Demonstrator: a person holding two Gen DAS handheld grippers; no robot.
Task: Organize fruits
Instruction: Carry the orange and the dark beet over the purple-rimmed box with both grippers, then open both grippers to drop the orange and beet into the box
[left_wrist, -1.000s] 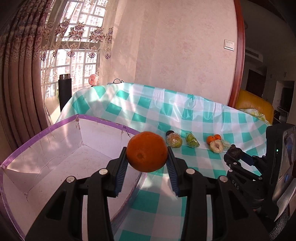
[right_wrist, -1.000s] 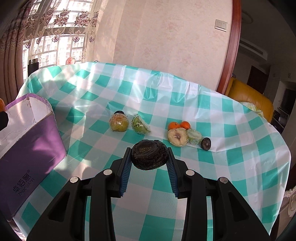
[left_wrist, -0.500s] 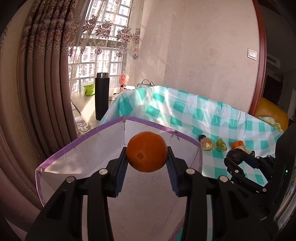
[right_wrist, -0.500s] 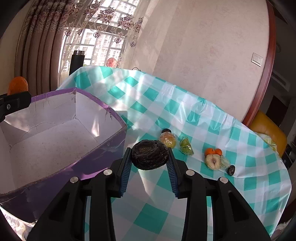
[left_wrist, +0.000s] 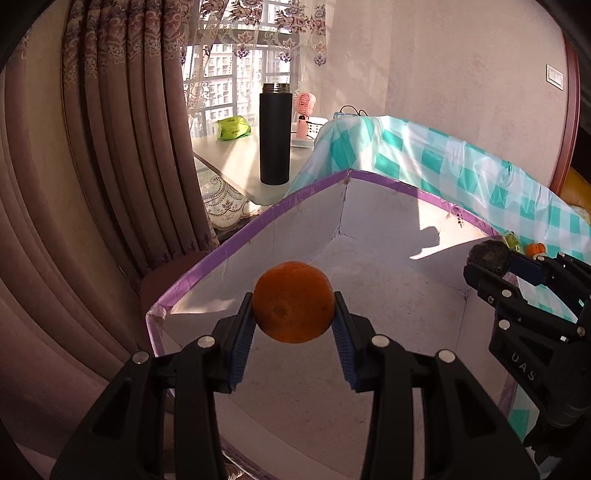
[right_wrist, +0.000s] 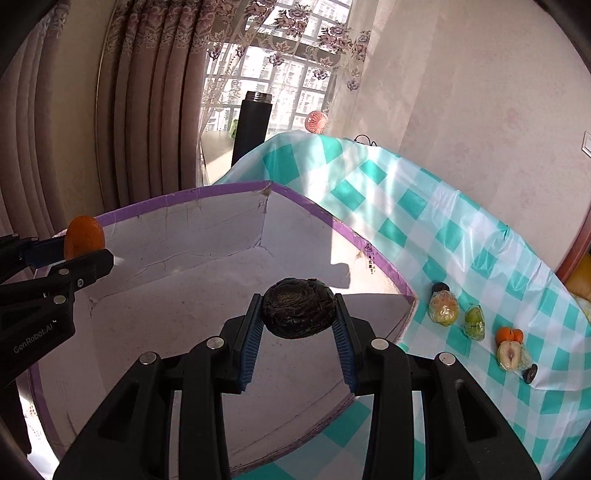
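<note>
My left gripper (left_wrist: 293, 325) is shut on an orange (left_wrist: 293, 302) and holds it above the inside of a purple-rimmed cardboard box (left_wrist: 258, 225). My right gripper (right_wrist: 298, 325) is shut on a dark wrinkled fruit (right_wrist: 298, 313) and holds it over the same box (right_wrist: 332, 221). The right gripper with its dark fruit (left_wrist: 488, 254) shows at the right of the left wrist view. The left gripper's orange (right_wrist: 84, 236) shows at the left of the right wrist view. The box floor is bare.
Several wrapped fruits (right_wrist: 443, 308) and small oranges (right_wrist: 509, 335) lie on the teal checked tablecloth (right_wrist: 424, 229) right of the box. A black flask (left_wrist: 275, 138) and a pink fan (left_wrist: 306, 107) stand on a side table behind. Curtains hang at the left.
Both grippers have moved left from over the tablecloth to over the box, each still holding its fruit.
</note>
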